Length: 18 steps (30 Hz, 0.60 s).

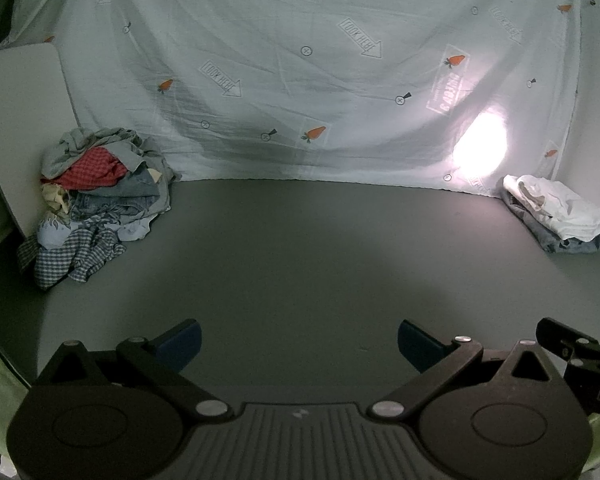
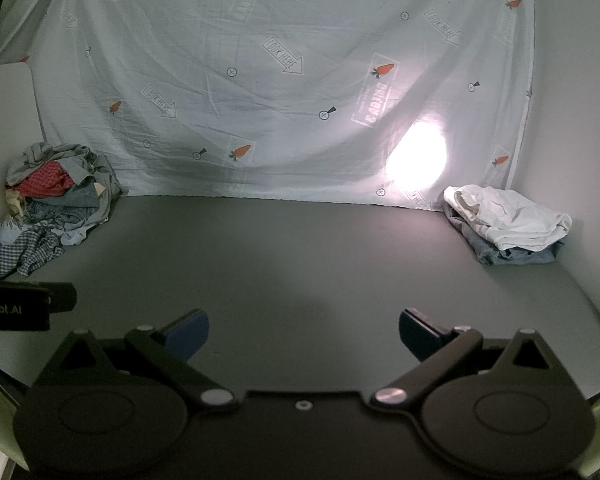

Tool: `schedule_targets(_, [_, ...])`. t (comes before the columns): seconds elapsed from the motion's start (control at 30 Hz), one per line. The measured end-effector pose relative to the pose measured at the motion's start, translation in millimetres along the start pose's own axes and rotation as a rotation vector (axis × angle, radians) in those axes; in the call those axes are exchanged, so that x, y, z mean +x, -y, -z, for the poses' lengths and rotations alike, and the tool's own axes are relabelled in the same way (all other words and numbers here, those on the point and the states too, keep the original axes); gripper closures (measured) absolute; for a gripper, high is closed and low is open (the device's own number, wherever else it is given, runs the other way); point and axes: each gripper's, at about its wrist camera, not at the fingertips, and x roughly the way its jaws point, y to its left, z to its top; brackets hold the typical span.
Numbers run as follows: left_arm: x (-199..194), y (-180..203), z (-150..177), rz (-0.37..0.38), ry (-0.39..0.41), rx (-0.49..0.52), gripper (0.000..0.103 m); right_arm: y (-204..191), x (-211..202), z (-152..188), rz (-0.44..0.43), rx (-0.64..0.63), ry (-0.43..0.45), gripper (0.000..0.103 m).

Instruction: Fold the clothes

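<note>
While both hand-held grippers [image 1: 298, 340] [image 2: 304, 330] gape wide, unfolded pile [image 1: 96, 196] far left, folded stack [image 1: 556, 216] far right.

A makeshift recording booth — printed sheet [image 1: 300, 80] hung as backdrop behind a grey table [image 1: 300, 260].

hidden: lower garments in heap [image 1: 96, 200] | cut off: board [image 1: 16, 120] at left edge

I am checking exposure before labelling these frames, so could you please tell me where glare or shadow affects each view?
Left wrist view: a blown-out bright spot glares on the printed sheet, near the folded stack; the grey table darkens toward the open left gripper. Right wrist view: the same glare washes out the print; a soft shadow falls ahead of the open right gripper; fisheye bends edges.
</note>
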Motion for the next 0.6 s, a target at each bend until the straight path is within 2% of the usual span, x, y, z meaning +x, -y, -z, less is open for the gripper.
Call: schedule_targets(0.6, [5.3, -4.1, 0.3, -0.005, -0.010, 0.015, 0.000, -5.0, 1.8, 4.8, 0.009, 0.025, -0.007, 0.000])
